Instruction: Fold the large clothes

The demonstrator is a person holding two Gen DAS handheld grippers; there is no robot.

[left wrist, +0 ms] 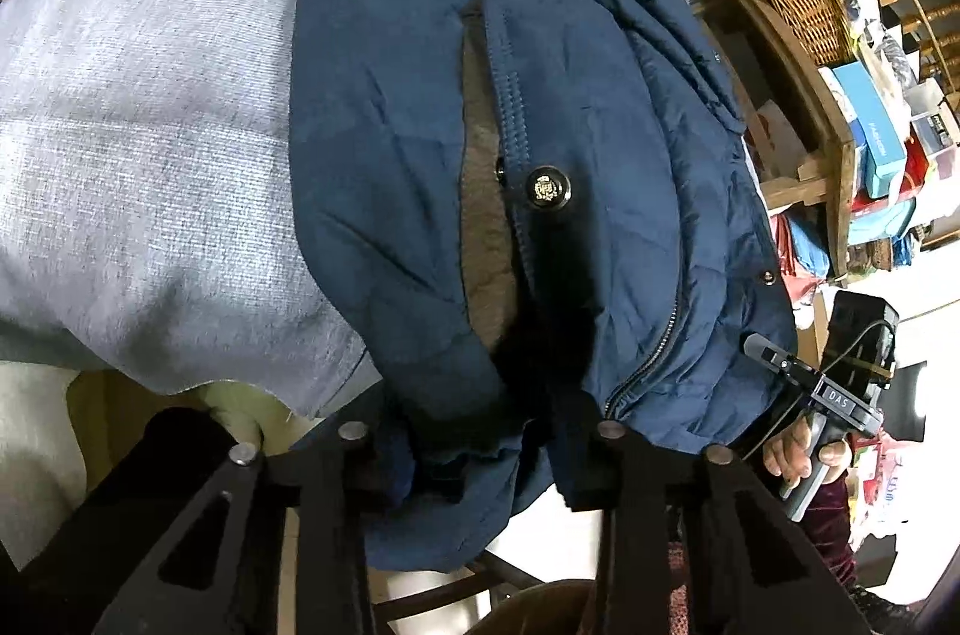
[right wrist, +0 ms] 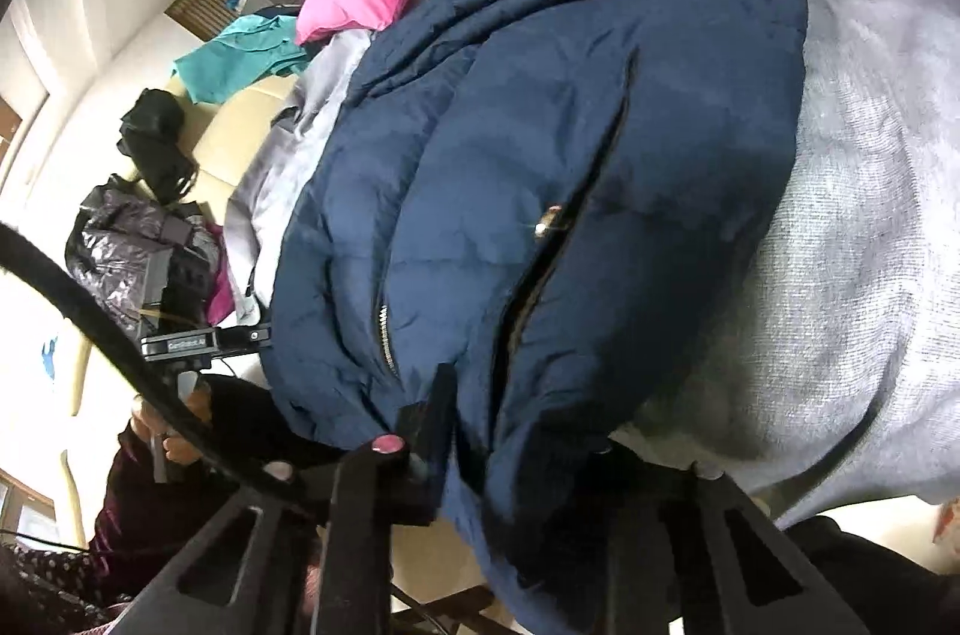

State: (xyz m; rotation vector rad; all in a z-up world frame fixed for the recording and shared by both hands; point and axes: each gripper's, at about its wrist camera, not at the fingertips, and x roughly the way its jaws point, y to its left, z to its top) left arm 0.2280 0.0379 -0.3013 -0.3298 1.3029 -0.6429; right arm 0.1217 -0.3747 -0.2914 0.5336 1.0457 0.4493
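On grey cloth (left wrist: 150, 107), soft, bulky navy padded jacket (left wrist: 570, 125): left gripper (left wrist: 480, 449) and right gripper (right wrist: 528, 461) both pinch its hem, the best hold.

My left gripper (left wrist: 480, 461) points steeply down, its two black fingers drawn close together and pinching the near hem of the navy jacket (left wrist: 576, 143). My right gripper (right wrist: 516, 455) tilts down too, its jaws nearly closed with the same hem bunched between them. My right hand (left wrist: 804, 455) wraps its handle, fingers curled round the grip; my left hand (right wrist: 174, 431) does likewise, dark sleeve (right wrist: 132, 509) behind.
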